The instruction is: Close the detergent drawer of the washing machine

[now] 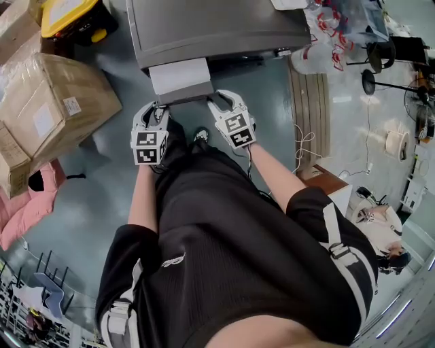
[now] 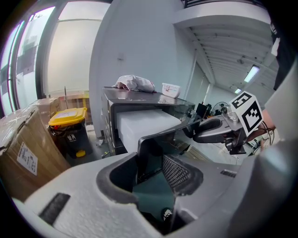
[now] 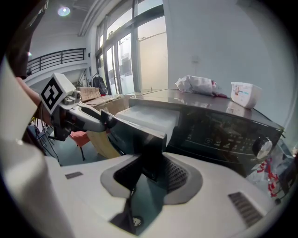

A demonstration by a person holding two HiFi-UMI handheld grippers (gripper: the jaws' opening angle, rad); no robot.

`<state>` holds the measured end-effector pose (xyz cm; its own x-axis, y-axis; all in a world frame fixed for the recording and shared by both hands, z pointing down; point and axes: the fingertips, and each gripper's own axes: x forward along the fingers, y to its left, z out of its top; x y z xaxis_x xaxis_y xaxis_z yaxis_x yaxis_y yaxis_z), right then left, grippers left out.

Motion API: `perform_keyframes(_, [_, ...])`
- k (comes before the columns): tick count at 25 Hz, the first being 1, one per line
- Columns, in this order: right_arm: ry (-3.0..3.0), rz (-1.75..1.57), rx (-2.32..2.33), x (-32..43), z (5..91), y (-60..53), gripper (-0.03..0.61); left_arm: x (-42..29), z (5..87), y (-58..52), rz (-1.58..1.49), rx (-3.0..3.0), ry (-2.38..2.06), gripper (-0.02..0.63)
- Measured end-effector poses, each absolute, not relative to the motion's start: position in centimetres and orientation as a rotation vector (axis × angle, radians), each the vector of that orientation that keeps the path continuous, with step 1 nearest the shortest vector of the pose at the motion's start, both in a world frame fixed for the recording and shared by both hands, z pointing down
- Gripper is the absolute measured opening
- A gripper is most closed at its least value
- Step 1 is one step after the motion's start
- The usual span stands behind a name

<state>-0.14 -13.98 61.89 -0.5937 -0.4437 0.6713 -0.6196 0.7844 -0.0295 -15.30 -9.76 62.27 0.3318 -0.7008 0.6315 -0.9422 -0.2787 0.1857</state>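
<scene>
The person's dark shorts filled the lower head view, with both forearms reaching forward. The left gripper (image 1: 158, 107) had its jaws clamped on the left end of the dark front panel of the detergent drawer (image 1: 180, 76). The right gripper (image 1: 219, 100) gripped the panel's right end the same way. In each gripper view a corner of the panel filled the gap between the pads. The drawer stood pulled well out of the washing machine (image 1: 217, 27), at the left end of its front edge. Its top showed flat and white, and nothing inside it could be made out.

On the floor (image 1: 102, 197) to the left of the machine lay a cardboard box (image 1: 58, 102) with its flaps shut. Beyond it stood a dark bin (image 1: 68, 13) with its yellow lid down.

Toward the back edge of the machine's top lay a crumpled bag (image 2: 135, 83), and beside it stood a small white tub (image 2: 171, 89) whose contents were hidden. Only the two gripper views showed these from the side. The right gripper view alone showed the dark control panel with its round dial (image 3: 263, 146) to the right of the drawer. The left gripper view alone showed the front of the bin. A pink cloth (image 1: 27, 204) near the box appeared only in the head view.
</scene>
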Motion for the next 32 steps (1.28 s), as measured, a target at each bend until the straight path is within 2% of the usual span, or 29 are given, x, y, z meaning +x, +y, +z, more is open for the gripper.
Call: perform_keyframes(32, [-2.287,0.375,0.834,-1.6,61.7,-17.0,0.132,-16.8,62.2,-12.8,0.621,2.082,-1.383,0.170])
